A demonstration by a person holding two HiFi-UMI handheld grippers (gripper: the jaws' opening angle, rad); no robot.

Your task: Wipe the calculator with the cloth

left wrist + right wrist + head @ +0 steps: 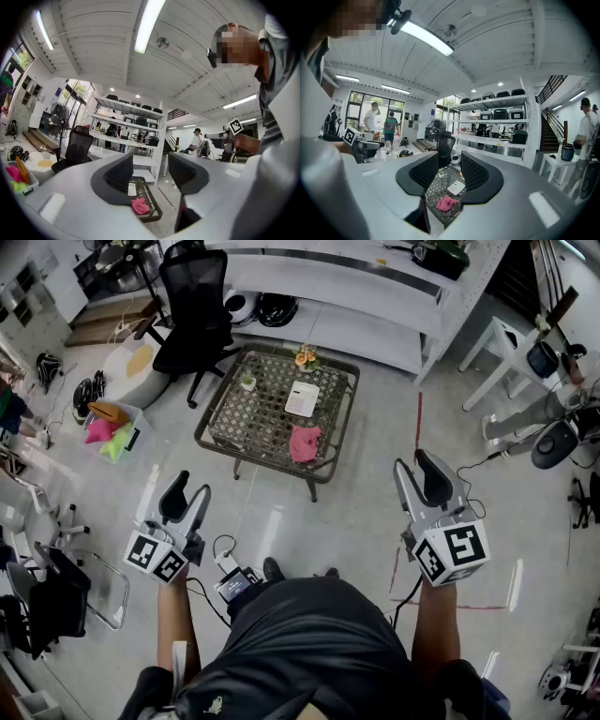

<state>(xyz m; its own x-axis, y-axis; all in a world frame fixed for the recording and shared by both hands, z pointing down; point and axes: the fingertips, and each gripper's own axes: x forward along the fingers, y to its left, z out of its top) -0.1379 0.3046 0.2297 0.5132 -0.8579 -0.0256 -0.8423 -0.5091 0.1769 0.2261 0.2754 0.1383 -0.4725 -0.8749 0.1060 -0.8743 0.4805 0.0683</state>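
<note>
On the table (246,461) at twelve o'clock, cloth (305,442) lies near calculator (302,397); left claw (194,487) and right claw (415,465) (both spread, empty) should pinch cloth first.

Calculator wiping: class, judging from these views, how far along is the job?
Nothing looks done. The pink cloth lies on the low table near the calculator, untouched. Both the left gripper and right gripper are open, empty and short of the table. Left: grasp the cloth, wipe the calculator.
</note>
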